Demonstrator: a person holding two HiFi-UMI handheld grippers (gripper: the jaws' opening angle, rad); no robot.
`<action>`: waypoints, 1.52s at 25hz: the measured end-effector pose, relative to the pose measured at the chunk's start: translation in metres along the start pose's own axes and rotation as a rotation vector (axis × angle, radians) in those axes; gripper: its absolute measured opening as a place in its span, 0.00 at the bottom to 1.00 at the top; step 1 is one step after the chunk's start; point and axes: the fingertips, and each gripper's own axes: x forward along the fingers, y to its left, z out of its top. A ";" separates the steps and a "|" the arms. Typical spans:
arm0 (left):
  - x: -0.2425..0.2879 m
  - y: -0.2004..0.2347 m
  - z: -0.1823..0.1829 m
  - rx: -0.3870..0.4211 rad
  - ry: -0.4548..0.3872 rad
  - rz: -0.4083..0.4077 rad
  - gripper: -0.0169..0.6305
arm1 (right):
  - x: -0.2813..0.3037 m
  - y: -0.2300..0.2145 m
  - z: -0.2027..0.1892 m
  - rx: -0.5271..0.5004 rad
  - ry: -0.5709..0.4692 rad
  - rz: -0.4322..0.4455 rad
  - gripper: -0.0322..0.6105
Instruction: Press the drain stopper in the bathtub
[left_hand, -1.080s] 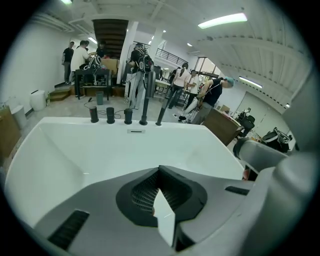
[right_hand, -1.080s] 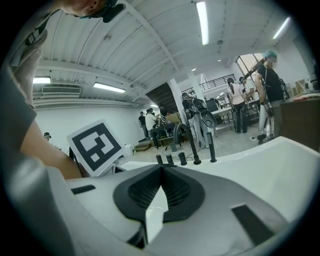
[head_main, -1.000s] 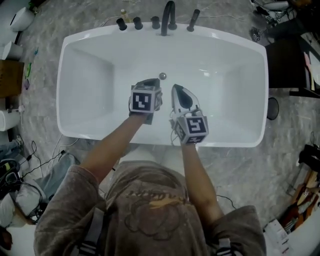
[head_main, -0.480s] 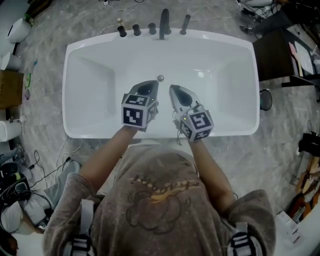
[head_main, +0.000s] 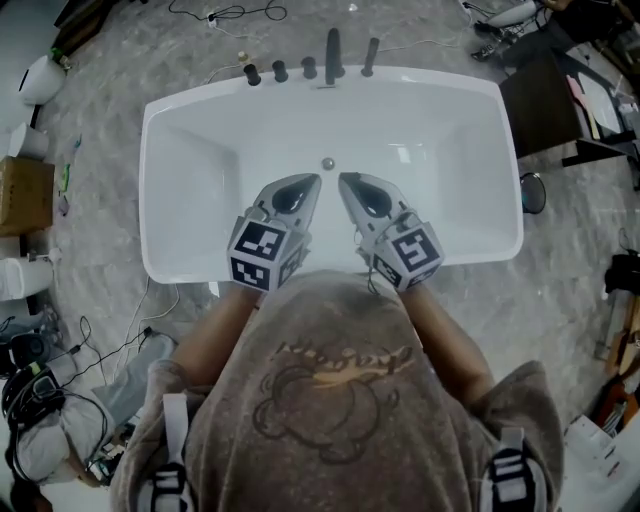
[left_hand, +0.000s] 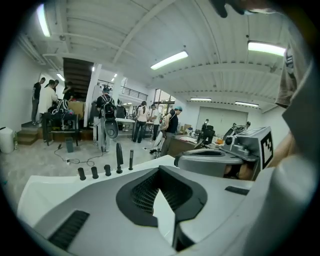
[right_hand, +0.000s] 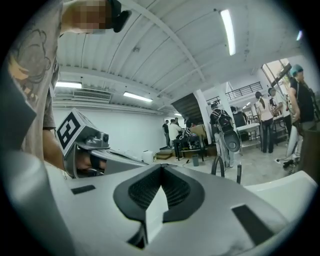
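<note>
The small round metal drain stopper (head_main: 327, 163) sits in the floor of the white bathtub (head_main: 170, 120), toward the faucet side. Both grippers hover over the tub's near half, side by side and pointing toward the faucet. My left gripper (head_main: 311, 181) is shut with nothing held, its tip a little short and left of the stopper. The right gripper (head_main: 345, 181) is also shut and empty, just right of the stopper's line. In the left gripper view the jaws (left_hand: 160, 172) meet over the tub rim; the right gripper view shows its jaws (right_hand: 161, 171) closed too. The stopper is hidden in both gripper views.
A black faucet (head_main: 333, 55) and several black knobs (head_main: 280, 71) line the tub's far rim. Cables (head_main: 90, 340) lie on the floor to the left, and dark furniture (head_main: 545, 100) stands to the right. Several people stand in the room beyond (left_hand: 105, 115).
Both grippers have drawn back from the stopper toward the tub's near rim and now sit closer to the person. The head view has shifted, with the tub lower in frame.
</note>
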 end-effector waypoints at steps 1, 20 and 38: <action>-0.006 -0.002 0.004 0.015 -0.020 -0.008 0.03 | -0.002 0.003 0.005 -0.006 -0.010 0.003 0.04; -0.036 -0.021 0.026 0.163 -0.254 -0.144 0.03 | -0.016 0.024 0.019 -0.044 -0.099 0.019 0.04; -0.036 -0.031 0.019 0.119 -0.268 -0.146 0.03 | -0.032 0.028 0.012 -0.055 -0.063 0.015 0.04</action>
